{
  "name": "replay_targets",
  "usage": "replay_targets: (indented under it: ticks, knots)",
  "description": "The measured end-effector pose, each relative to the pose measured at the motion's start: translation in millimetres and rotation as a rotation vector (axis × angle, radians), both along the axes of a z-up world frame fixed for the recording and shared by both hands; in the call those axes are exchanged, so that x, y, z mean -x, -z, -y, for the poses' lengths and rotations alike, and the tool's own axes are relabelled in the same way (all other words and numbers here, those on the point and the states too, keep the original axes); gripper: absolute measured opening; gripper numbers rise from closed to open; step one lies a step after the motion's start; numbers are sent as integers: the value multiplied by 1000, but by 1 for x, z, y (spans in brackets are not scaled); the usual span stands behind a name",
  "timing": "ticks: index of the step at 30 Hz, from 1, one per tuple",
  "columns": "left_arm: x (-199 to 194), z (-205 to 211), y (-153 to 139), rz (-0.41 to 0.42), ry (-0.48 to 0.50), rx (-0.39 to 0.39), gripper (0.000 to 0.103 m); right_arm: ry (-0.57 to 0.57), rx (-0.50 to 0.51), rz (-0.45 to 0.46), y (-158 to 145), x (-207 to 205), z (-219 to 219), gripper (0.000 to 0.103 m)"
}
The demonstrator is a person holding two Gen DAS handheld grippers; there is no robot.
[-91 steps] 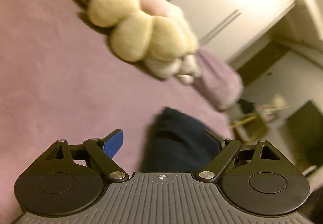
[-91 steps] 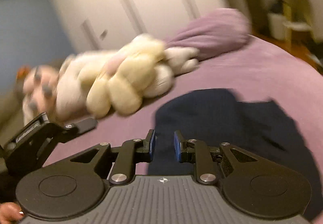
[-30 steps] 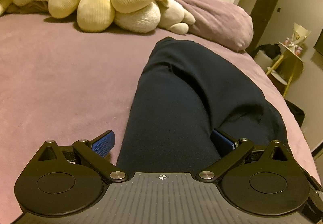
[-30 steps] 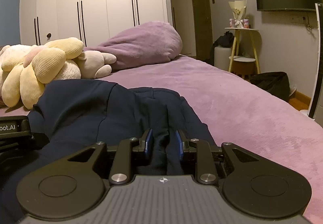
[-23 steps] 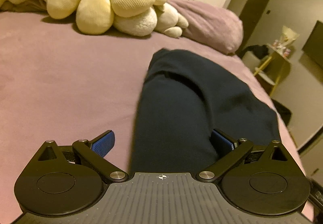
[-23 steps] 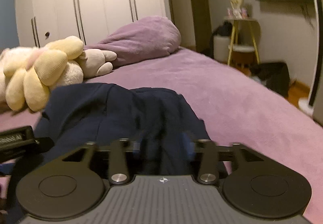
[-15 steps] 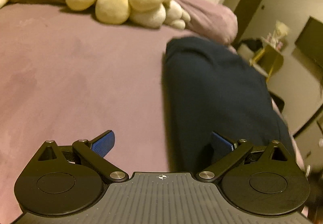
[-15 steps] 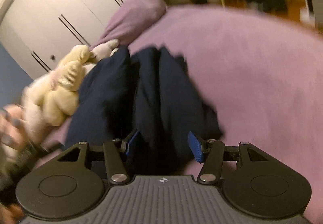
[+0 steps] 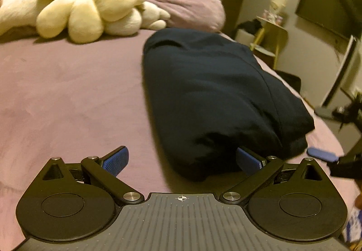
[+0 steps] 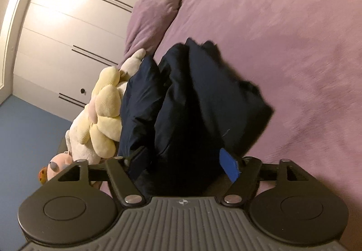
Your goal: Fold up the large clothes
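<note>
Both claws are released: the left claw (image 9: pixel 181 161) gapes beside the folded navy garment (image 9: pixel 217 92) on the purple bed (image 9: pixel 67 92); the right claw (image 10: pixel 183 166), jaws just spreading, straddles it.

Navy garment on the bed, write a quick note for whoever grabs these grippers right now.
Left gripper: open, holding nothing, its right pad by the bundle's near end.
Right gripper: jaws have just been opening; cloth lies between them, not pinched.
Navy garment: folded into a long bundle on the purple bed, in front of the plush toys.
Done: lengthwise folds, release.
Left: probably one more fold across, then tidy.
</note>
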State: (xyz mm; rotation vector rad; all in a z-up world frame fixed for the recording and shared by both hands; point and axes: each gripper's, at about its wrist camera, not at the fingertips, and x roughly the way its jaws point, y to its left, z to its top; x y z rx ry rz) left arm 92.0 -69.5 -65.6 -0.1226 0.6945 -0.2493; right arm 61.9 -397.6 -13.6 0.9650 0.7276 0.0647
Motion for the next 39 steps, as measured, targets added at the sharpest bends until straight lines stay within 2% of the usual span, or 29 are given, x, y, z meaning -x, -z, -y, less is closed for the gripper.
replay_targets:
  ticks: [3,7,10,12,14,15,17,19,22,25,27,29,31,33,36,39]
  knots:
    - [-5,9,5,-21,-7,-22,103,-27,-31,13,-3,3,3,78]
    - [-15,15,11,-44,-29,-66,103,-78,-4,10,-5,-11,-16,80]
    - [-26,14,17,-86,-56,-108,103,-110,24,14,-5,-25,-33,75]
    - [-31,9,18,-108,-74,-107,103,-112,111,-9,-8,-37,-47,40]
    - [-31,5,18,-114,-60,-86,103,-92,198,-20,-14,-45,-56,28]
    - [-29,5,18,-114,-49,-81,103,-83,226,5,-20,-44,-57,26]
    - [-29,5,20,-123,-29,-81,103,-53,257,48,-32,-39,-55,26]
    - [-29,2,22,-152,-10,-67,103,-41,311,42,-33,-39,-54,26]
    - [-30,-13,22,-216,13,-14,103,-53,377,-23,-6,-45,-51,27]
    - [-28,-43,11,-246,22,62,103,-65,392,-5,4,-42,-49,31]
    - [-27,-66,0,-229,-15,110,103,-95,433,17,-7,-40,-49,52]
    - [-33,-82,-8,-200,-79,132,103,-92,488,43,-23,-31,-44,61]
    - [-44,-87,-13,-184,-126,167,103,-77,550,68,-41,-23,-39,61]
    - [-58,-81,-16,-165,-172,215,103,-39,604,91,-57,-20,-41,56]
    - [-74,-58,-17,-129,-235,273,103,-89,616,190,-75,-32,-64,49]
    - [-89,-31,-16,-107,-246,249,103,-171,696,252,-73,-51,-103,40]
